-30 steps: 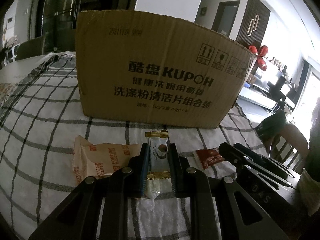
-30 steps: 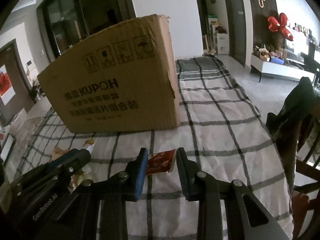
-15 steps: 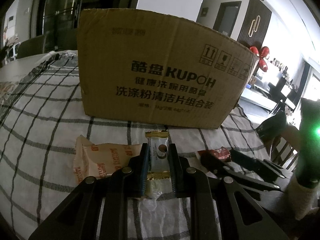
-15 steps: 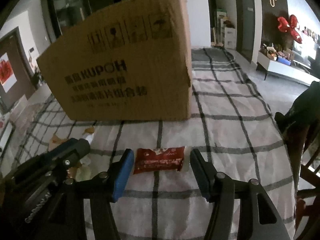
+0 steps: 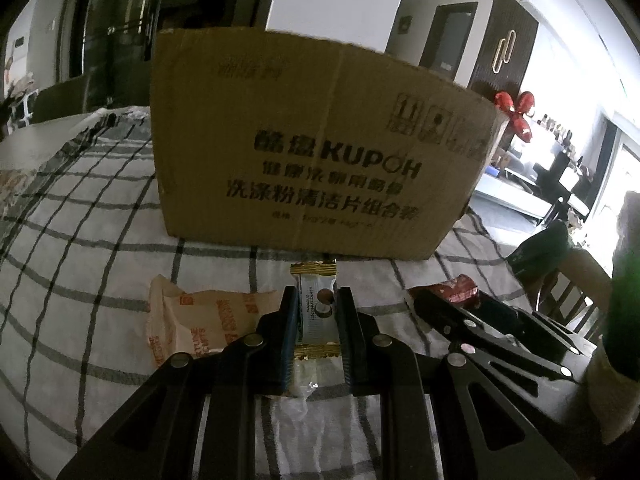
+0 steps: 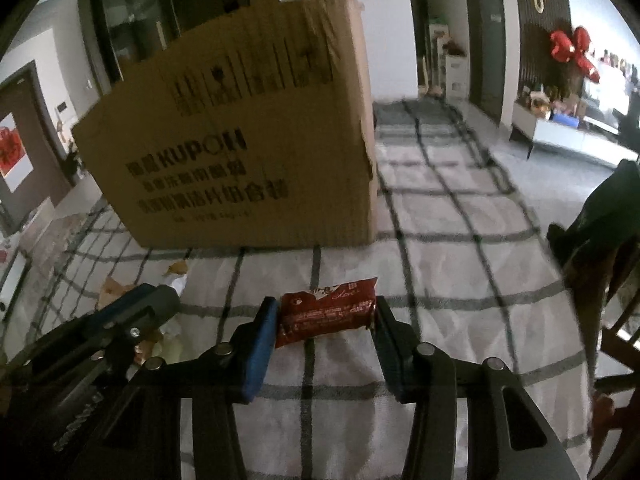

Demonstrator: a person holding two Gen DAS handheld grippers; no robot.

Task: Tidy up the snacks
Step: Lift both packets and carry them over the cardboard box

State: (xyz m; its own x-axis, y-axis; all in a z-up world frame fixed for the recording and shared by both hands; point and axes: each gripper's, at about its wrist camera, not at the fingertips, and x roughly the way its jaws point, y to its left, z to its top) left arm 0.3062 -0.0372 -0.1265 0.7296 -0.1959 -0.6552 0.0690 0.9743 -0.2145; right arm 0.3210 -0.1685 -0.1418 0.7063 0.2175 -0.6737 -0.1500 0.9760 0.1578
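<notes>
Half the white snack [image 5: 317,312] hides between left tool [image 5: 317,334] pads.

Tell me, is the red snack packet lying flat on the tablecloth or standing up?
Lying flat. The red snack packet rests lengthwise on the checked tablecloth, between the right gripper fingers, whose jaws are closing.

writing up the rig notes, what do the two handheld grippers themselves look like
Both are matte black linkage frames with silver round rivets at the pivots and triangular cut-outs in the arms. The left gripper has dark jaws with bluish inner pads. The right gripper carries a bright blue pad on one jaw. White lettering runs along the left gripper's side, too blurred to read.
</notes>
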